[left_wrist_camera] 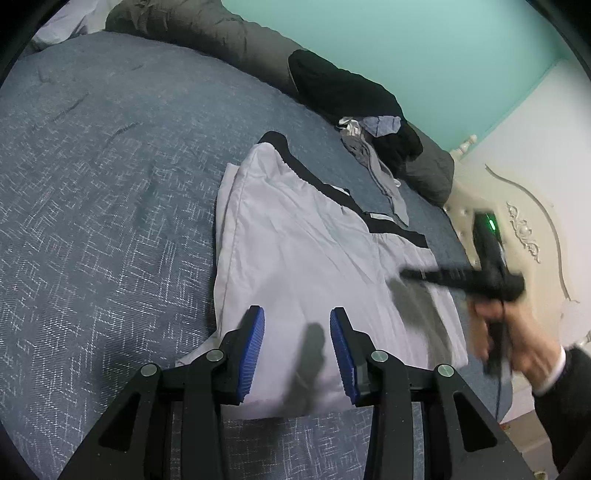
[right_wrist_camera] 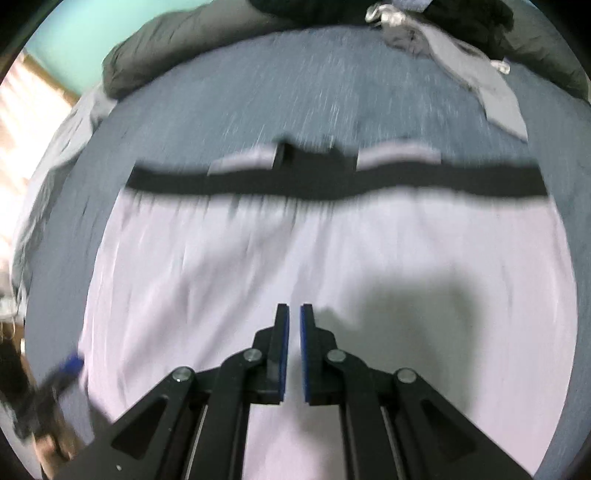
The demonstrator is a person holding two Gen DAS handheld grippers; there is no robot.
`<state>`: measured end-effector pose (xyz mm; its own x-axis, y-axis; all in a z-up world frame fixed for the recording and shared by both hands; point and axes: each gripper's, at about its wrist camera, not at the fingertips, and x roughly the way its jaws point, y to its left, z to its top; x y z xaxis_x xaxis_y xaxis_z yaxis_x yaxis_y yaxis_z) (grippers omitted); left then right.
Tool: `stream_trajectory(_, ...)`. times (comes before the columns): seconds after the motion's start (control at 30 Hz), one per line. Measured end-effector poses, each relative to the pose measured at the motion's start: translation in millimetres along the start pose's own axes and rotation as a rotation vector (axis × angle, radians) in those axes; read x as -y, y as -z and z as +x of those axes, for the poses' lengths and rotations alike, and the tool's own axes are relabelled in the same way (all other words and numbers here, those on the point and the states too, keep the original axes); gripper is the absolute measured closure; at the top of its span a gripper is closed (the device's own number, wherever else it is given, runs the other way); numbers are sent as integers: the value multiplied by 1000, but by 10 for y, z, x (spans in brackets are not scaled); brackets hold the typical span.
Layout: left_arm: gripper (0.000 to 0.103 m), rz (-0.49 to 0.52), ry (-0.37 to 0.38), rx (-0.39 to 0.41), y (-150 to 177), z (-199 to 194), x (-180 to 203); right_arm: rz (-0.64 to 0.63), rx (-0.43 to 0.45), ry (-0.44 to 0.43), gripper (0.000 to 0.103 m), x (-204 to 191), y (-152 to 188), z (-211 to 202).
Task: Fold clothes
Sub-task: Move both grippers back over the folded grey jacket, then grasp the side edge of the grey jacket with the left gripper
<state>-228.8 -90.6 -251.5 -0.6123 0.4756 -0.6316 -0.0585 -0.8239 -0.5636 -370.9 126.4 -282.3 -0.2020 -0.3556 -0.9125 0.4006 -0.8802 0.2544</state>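
Observation:
A pale lilac pair of shorts [left_wrist_camera: 295, 251] with a black waistband [left_wrist_camera: 325, 184] lies flat on the blue bed cover [left_wrist_camera: 103, 192]. My left gripper [left_wrist_camera: 297, 317] is open and empty, its blue pads over the near edge of the shorts. My right gripper [left_wrist_camera: 410, 275] shows blurred in the left wrist view, held in a hand above the right side of the shorts. In the right wrist view the right gripper [right_wrist_camera: 294, 314] is nearly shut with a thin gap and holds nothing, above the middle of the shorts [right_wrist_camera: 258, 258], facing the waistband [right_wrist_camera: 332, 184].
A pile of dark and grey clothes [left_wrist_camera: 369, 122] lies at the far side of the bed by a grey duvet [left_wrist_camera: 207, 33]. A cream carved headboard [left_wrist_camera: 517, 229] stands at the right. The left gripper's blue pad [right_wrist_camera: 70, 363] shows blurred at the lower left of the right wrist view.

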Motion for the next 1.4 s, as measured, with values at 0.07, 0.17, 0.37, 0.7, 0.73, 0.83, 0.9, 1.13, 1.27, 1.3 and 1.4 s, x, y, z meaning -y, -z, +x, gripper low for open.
stream_trajectory(0.07,62,3,-4,1,1,-18,16,-3,-37,-6,99,-60,329,-42)
stream_trajectory(0.17,62,15,-4,5,2,-58,59,-8,-85,2,99,-104,623,20)
stream_trajectory(0.37,61,24,-7,15,-7,-116,80,-79,-111,12,99,-327,1040,-76)
stream_trajectory(0.7,61,18,3,15,-57,-138,41,-9,-146,-7,99,-269,1129,125)
stream_trajectory(0.73,61,16,3,17,-67,-143,30,-17,-131,-9,99,-299,1141,61)
stream_trajectory(0.83,61,4,3,19,-95,-154,-13,-46,-119,-4,99,-357,1209,-12)
stream_trajectory(0.9,61,-3,0,17,-108,-165,-33,-44,-137,-4,99,-329,1275,68)
stream_trajectory(1.13,61,-19,-11,24,-159,-219,-105,16,-92,-60,99,-264,1315,0)
stream_trajectory(1.27,58,-68,-14,9,-181,-236,-242,93,-78,-122,99,-49,1328,-56)
stream_trajectory(1.3,52,-79,-12,1,-180,-237,-272,115,-57,-130,99,19,1352,-105)
stream_trajectory(1.4,47,-99,-6,-19,-153,-237,-321,172,6,-143,99,214,1448,-264)
